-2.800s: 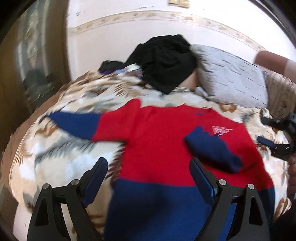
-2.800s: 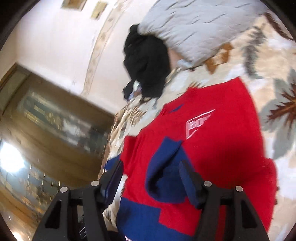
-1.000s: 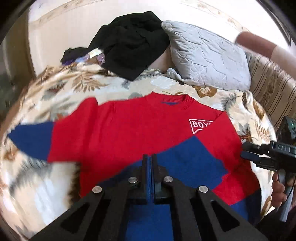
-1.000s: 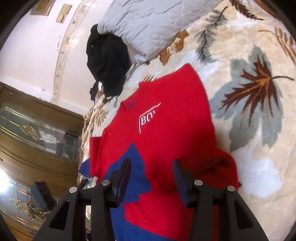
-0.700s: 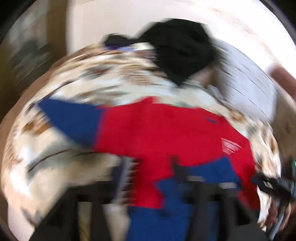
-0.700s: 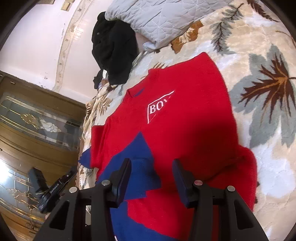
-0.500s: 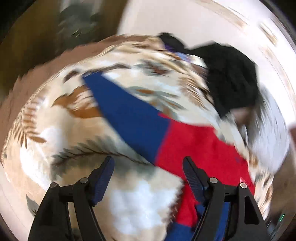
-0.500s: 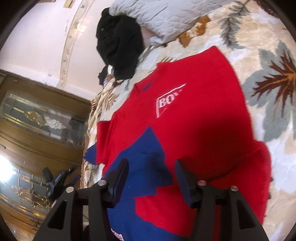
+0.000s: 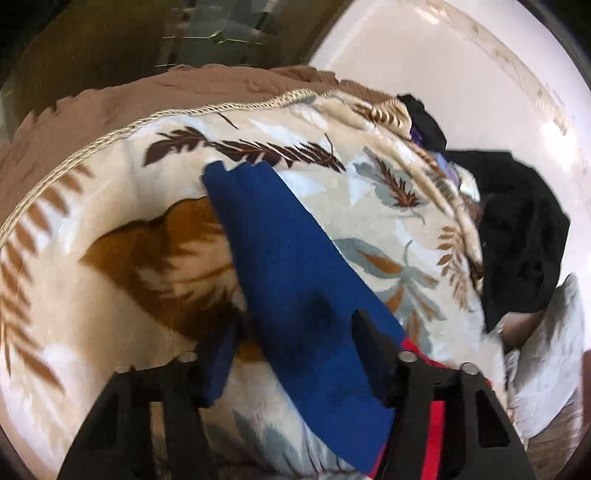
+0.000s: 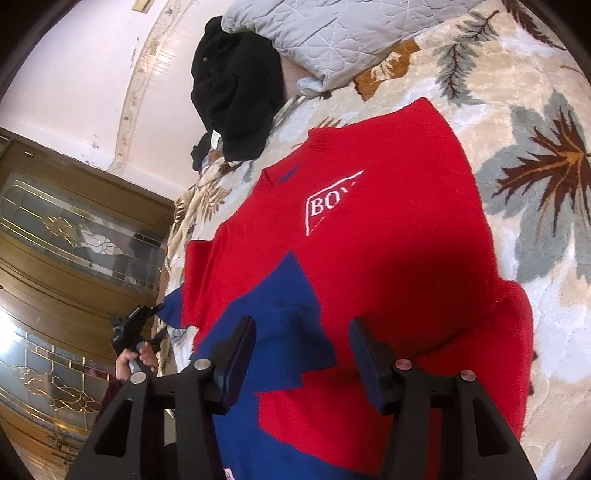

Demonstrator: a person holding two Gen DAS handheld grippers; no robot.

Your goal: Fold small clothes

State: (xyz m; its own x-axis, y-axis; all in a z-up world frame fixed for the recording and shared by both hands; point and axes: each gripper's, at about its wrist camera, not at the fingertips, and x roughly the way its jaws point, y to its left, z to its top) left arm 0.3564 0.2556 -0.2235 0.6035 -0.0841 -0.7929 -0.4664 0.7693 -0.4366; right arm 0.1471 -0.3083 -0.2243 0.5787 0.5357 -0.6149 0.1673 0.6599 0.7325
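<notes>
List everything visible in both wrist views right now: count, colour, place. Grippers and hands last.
sweater: 1, red with blue sleeves and hem, white logo on the chest, flat on the blanket; one sleeve folded across its front
outstretched sleeve: 1, blue, lying flat on the blanket, between the left gripper's fingers
blanket: 1, cream with brown and grey leaf print, covers the bed
pillow: 1, grey quilted, at the head of the bed
dark clothes pile: 1, black, beside the pillow against the wall
cabinet: 1, brown wood with leaded glass, beside the bed
left gripper: 1, black, open, over the outstretched sleeve
right gripper: 1, black, open, over the folded sleeve
hand: 1, holding the left gripper's handle
</notes>
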